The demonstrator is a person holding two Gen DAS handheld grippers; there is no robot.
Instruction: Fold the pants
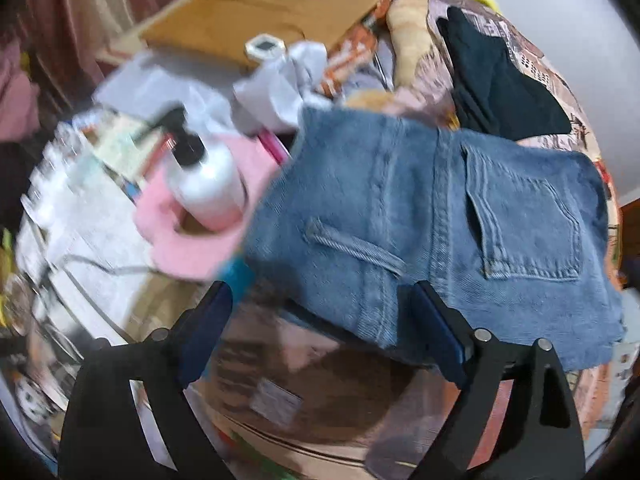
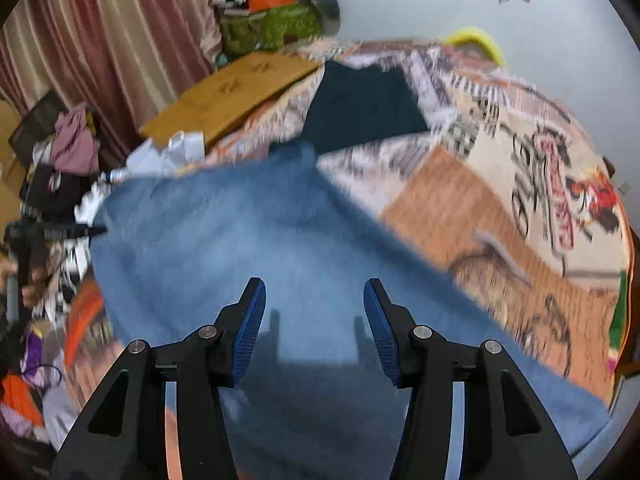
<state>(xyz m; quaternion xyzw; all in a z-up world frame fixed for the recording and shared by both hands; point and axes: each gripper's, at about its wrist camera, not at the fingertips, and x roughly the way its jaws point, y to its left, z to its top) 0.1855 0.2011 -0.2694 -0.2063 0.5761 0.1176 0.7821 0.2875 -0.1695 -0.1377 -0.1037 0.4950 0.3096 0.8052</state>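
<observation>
Blue denim pants (image 1: 440, 208) lie on a patterned bedspread (image 2: 520, 208), waistband end with a back pocket toward my left gripper. My left gripper (image 1: 320, 292) is open, its fingers at the near edge of the denim, holding nothing. In the right wrist view the pants (image 2: 248, 232) spread across the bed, blurred. My right gripper (image 2: 314, 292) is open just above the denim, empty, casting a shadow on it.
A folded dark garment (image 1: 496, 76) lies on the bed beyond the jeans; it also shows in the right wrist view (image 2: 360, 108). A white pump bottle (image 1: 204, 180) on pink cloth (image 1: 192, 236), a flat cardboard box (image 1: 256, 12) and clutter sit left. Striped curtains (image 2: 100, 40) hang at the back left.
</observation>
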